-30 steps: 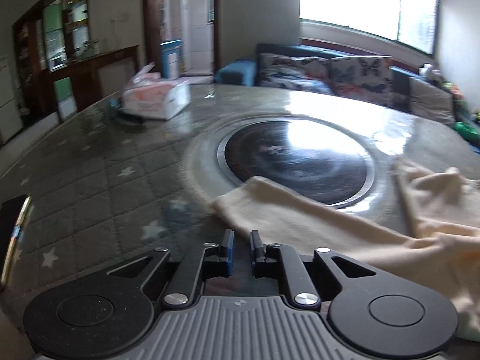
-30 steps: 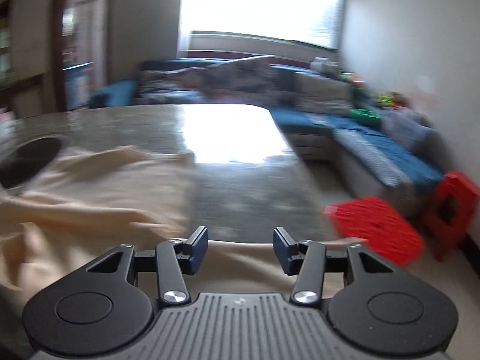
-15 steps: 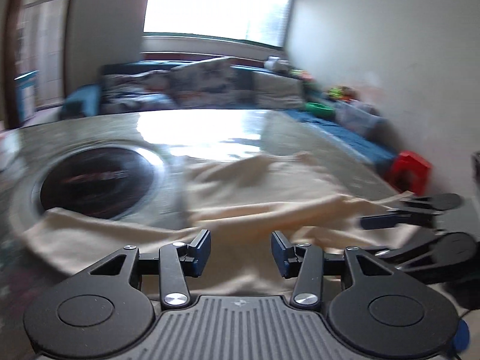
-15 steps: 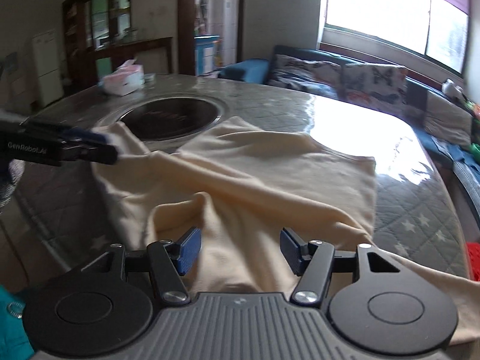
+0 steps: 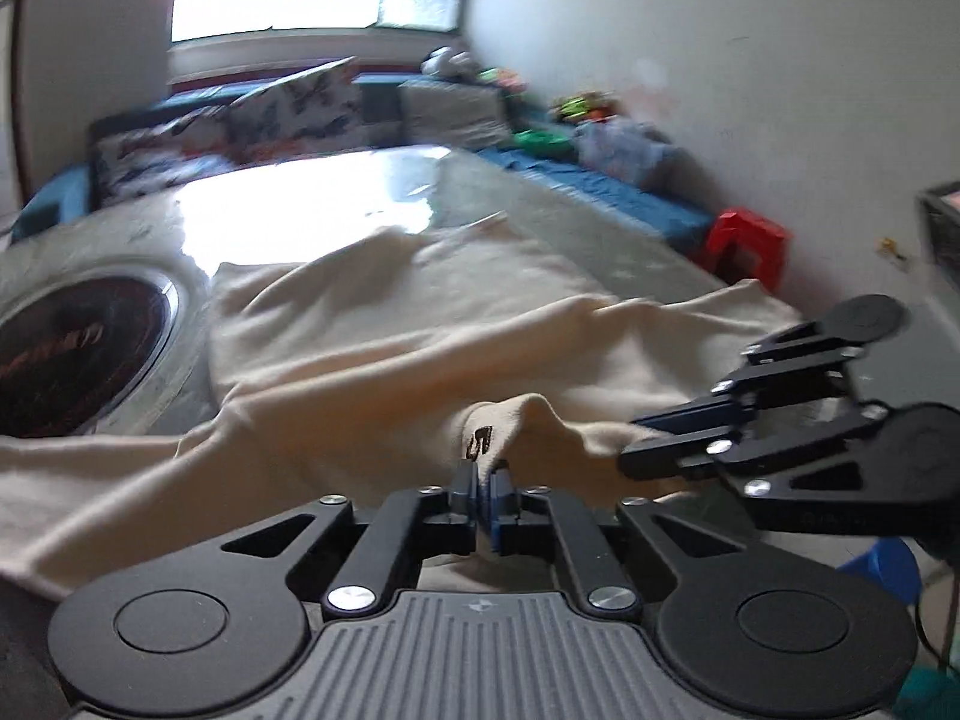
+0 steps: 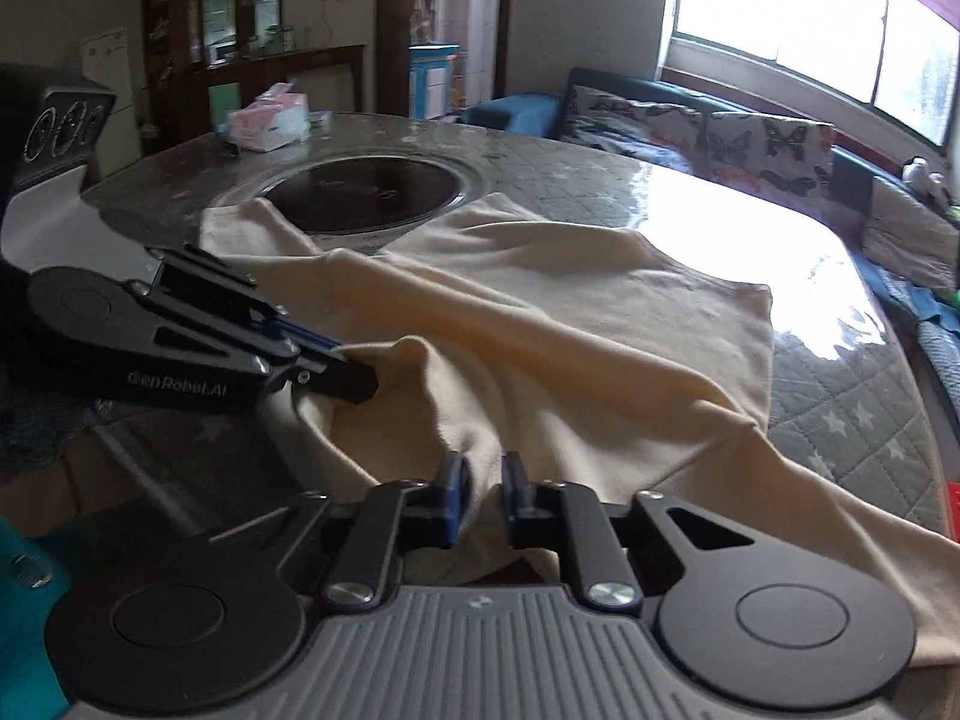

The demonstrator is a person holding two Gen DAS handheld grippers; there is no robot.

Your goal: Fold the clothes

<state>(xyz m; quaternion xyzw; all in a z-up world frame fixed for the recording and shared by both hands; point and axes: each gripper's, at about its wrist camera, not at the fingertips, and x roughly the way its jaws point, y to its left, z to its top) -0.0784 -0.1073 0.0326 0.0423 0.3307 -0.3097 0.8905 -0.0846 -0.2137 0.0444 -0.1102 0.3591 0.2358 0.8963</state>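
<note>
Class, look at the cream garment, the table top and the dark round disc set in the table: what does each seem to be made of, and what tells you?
Garment: soft matte knit, probably cotton; it drapes in rounded folds. Table top: quilted star-print fabric apparently under a clear glossy sheet, glass or plastic; it mirrors the window. Disc: dark smooth glass, likely, with a metal-looking rim.

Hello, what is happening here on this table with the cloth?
A person is folding a cream garment spread on a quilted table, with a gripper in each hand. The left gripper is shut on a pinch of the near edge. The right gripper is beside it, its jaws closing with a fold of the same edge between them. The far part of the garment lies flat, next to a round dark plate set in the table.
</note>
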